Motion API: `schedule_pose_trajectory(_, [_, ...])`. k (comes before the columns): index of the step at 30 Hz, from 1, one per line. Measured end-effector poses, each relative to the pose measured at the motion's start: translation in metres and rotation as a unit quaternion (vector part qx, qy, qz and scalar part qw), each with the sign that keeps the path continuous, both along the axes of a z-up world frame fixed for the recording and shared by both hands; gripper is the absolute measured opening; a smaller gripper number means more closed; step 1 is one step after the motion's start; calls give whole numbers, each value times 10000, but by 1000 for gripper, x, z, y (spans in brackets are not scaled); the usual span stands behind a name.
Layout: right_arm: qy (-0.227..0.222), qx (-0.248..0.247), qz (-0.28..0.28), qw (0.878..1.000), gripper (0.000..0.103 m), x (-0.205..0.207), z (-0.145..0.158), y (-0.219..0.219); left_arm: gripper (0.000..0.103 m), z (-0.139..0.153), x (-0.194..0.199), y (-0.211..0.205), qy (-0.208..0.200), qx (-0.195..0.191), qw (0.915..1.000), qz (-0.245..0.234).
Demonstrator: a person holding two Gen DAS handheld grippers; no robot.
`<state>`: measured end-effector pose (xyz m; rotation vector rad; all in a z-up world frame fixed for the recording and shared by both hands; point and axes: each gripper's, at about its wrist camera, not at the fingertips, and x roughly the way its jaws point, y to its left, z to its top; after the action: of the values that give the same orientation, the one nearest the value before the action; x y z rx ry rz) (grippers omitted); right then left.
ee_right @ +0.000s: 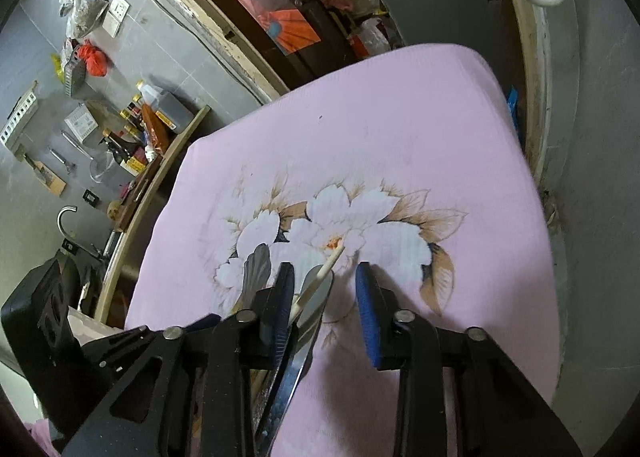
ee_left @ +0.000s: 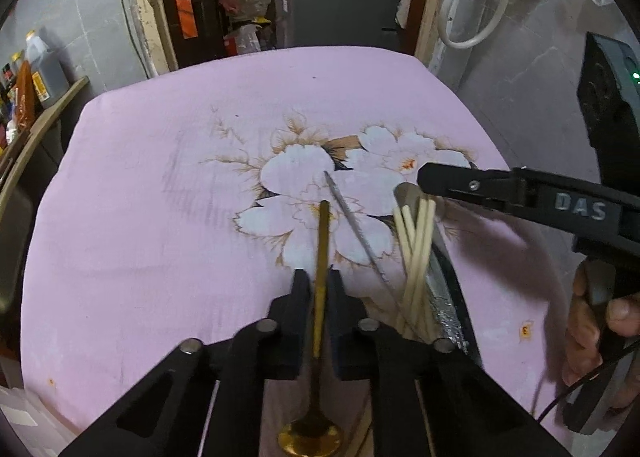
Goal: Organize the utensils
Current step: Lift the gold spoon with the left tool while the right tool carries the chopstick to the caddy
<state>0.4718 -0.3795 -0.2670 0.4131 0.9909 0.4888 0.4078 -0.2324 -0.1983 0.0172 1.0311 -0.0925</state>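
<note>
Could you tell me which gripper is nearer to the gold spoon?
Left. The left gripper has its jaws closed on the gold spoon's handle, while the right gripper sits off to the side over the chopsticks.

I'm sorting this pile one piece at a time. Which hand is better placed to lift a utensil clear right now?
Left. The left gripper is shut on the handle of the slim brass spoon. The right gripper has its jaws apart around a pale wooden chopstick, pinching nothing.
</note>
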Motion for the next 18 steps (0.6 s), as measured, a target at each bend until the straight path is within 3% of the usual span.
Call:
schedule_pose_trajectory(7, [-25, 209, -76, 9997, 11, -7, 6, -7, 6, 4, 1, 13, 126, -484, 9982, 318])
schedule_pose_trajectory(11, [-143, 332, -105, 9993, 10, -15, 18, -16, 5, 16, -10, 23, -122, -977, 9936, 563])
schedule_pose_trajectory(18, [-479, 388, -80, 9981, 9, -34, 46, -28, 5, 38, -36, 23, -544, -1099, 9908, 570])
